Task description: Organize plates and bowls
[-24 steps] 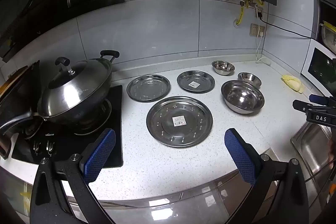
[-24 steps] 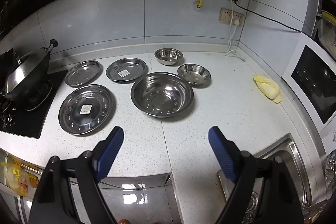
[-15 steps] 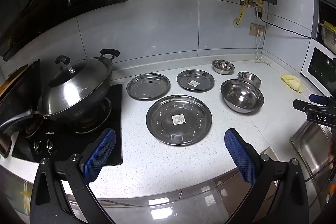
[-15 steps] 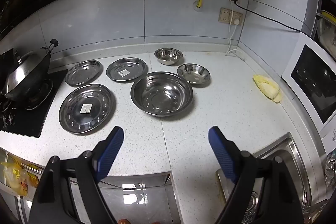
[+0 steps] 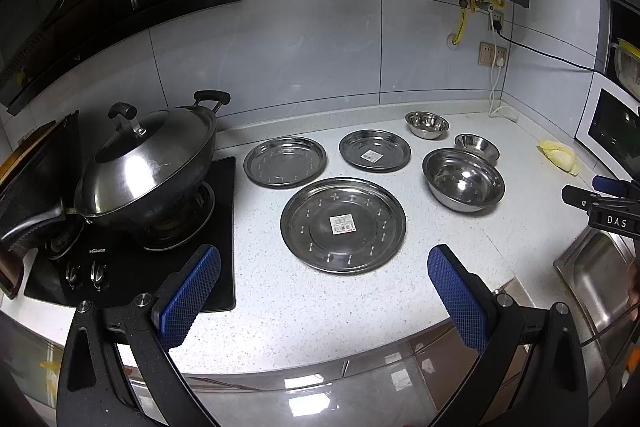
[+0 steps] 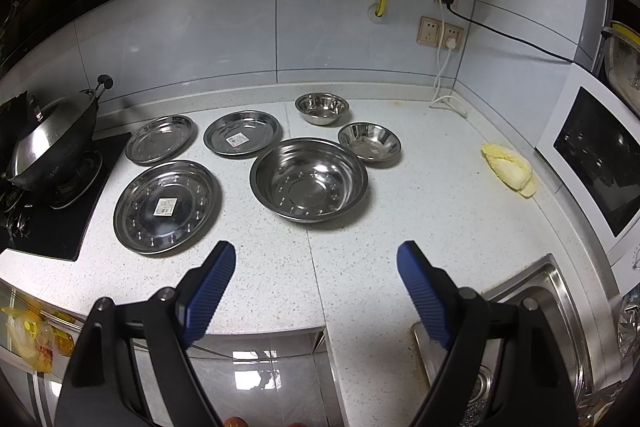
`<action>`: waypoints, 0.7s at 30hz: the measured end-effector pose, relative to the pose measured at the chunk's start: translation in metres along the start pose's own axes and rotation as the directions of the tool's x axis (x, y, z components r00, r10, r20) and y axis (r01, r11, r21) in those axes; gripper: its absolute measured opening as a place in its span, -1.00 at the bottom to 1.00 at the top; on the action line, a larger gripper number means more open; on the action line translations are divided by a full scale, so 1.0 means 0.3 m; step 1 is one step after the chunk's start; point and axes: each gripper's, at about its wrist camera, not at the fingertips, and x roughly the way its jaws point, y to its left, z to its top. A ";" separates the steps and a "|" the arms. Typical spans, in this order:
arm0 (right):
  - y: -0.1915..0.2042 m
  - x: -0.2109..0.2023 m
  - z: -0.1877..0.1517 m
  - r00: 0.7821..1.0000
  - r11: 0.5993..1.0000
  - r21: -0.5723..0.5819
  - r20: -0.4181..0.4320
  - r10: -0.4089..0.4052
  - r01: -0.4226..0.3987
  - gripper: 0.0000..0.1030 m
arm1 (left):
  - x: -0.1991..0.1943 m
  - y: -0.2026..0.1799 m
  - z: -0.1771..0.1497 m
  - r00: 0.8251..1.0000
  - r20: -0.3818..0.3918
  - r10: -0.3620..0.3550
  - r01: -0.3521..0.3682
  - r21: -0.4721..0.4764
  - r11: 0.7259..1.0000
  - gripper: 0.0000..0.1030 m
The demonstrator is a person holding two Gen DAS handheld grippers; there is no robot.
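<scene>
We hold both hand-held grippers, left (image 5: 324,291) and right (image 6: 316,287), spread wide and empty above the tabletop (image 6: 440,211); nothing seems stacked yet. Beside the big bowl (image 6: 309,179) lie three plates (image 6: 167,207); next, we grab one.

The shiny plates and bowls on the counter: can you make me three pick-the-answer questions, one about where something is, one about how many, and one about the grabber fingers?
1. Where is the big bowl?
A. in the sink
B. on the counter, right of the big plate
C. on the stove

2. How many plates are there?
A. three
B. five
C. one

3. What are the left gripper's fingers doing?
A. squeezing a bowl
B. pinching a plate
C. spread open, holding nothing

Answers:
1 B: the big bowl sits on the counter right of the big plate.
2 A: three flat plates lie there.
3 C: the left gripper has bare blue fingers.
</scene>
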 end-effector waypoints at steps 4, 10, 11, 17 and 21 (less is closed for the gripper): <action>0.000 -0.002 0.000 1.000 1.000 0.001 -0.003 0.001 -0.001 0.62 | 0.001 -0.005 0.000 1.000 -0.001 0.002 -0.002 0.005 1.000 0.98; 0.007 0.001 0.007 1.000 1.000 -0.004 -0.009 0.007 -0.007 0.62 | 0.007 -0.004 0.000 1.000 -0.006 -0.001 0.001 0.000 1.000 0.98; 0.008 0.002 0.009 1.000 1.000 -0.004 -0.007 0.007 -0.007 0.62 | 0.007 -0.005 0.000 1.000 -0.006 0.002 -0.002 0.000 1.000 0.98; 0.006 0.007 0.014 1.000 1.000 -0.001 -0.003 0.006 -0.006 0.62 | 0.007 -0.009 -0.004 1.000 -0.008 0.004 -0.004 0.002 1.000 0.98; 0.005 0.008 0.015 1.000 1.000 -0.003 -0.004 0.007 -0.007 0.62 | 0.008 -0.009 -0.007 1.000 -0.012 0.005 -0.005 -0.003 1.000 0.98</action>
